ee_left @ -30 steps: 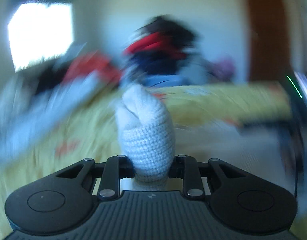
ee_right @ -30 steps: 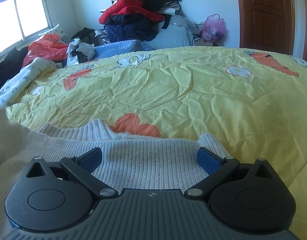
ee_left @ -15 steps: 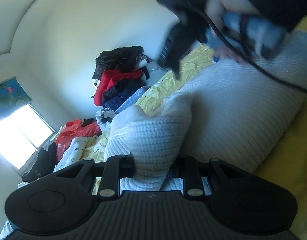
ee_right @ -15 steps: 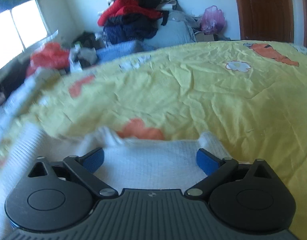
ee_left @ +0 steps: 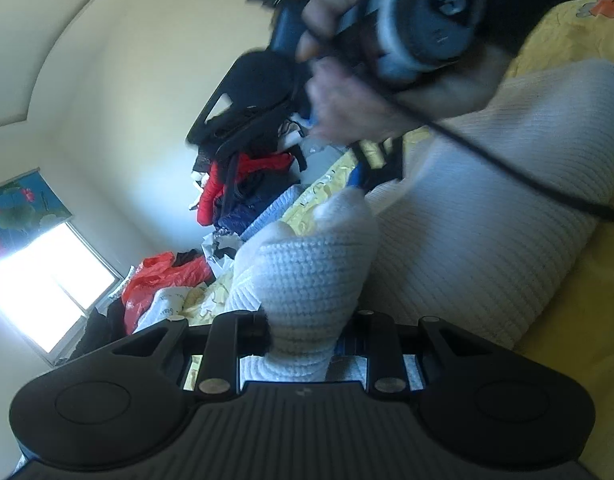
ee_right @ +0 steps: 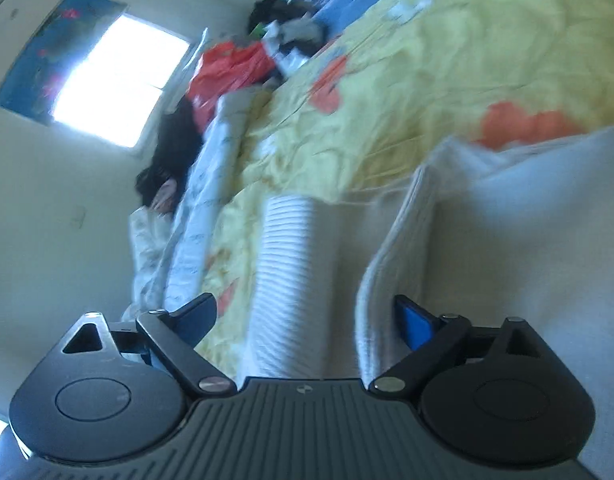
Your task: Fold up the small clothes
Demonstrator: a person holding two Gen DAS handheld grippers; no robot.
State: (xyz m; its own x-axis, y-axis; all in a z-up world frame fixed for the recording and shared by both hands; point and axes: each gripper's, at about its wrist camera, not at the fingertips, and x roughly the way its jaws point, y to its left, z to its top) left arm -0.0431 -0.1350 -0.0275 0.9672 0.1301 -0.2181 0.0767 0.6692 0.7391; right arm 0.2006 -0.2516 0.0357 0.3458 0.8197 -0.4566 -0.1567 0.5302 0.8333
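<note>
Although no legible writing appears, the left gripper is clamped on a bunched fold of the white knit sweater on the yellow bedspread, while the right gripper, blurred, is closing around sweater folds without gripping them.

A lived-in bedroom at home. A bed under a yellow flowered sheet fills the view, clothes heaped at twelve o'clock, a bright window at ten o'clock.

I log: yellow bedspread at 1 o'clock, bright window at 10, red plastic bag between, heaped clothes beyond.
</note>
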